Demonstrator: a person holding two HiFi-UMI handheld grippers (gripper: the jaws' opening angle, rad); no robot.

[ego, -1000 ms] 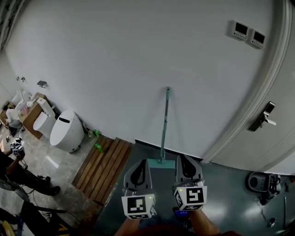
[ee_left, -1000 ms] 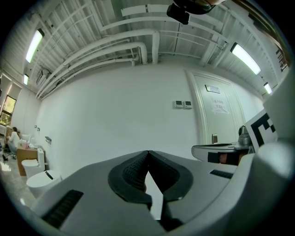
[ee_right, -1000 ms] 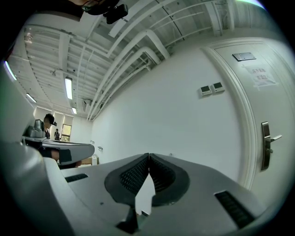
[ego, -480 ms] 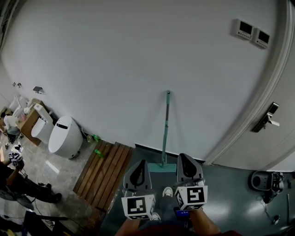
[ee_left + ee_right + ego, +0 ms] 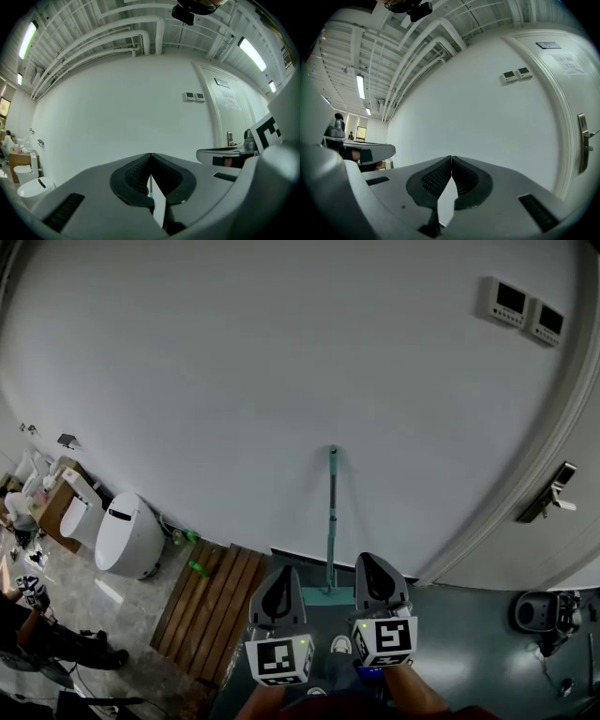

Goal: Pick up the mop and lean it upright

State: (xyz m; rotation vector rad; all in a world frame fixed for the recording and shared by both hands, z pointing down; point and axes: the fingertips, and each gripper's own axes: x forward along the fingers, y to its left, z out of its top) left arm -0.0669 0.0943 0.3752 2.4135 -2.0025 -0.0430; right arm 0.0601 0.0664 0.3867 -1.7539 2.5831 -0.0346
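We see mop [image 5: 332, 521] upright, handle leaned on white wall [image 5: 234, 381], head on floor. Our left gripper [image 5: 282, 570] and right gripper [image 5: 376, 559]: jaws pressed together, empty, near mop head. We judge task done.

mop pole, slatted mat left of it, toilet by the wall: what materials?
Mop: pole in an even teal, likely painted metal or plastic; the look leaves it open.
Slatted mat: brown parallel boards, looks like wood.
Toilet: smooth white rounded shell, probably glazed ceramic, perhaps with a plastic lid.
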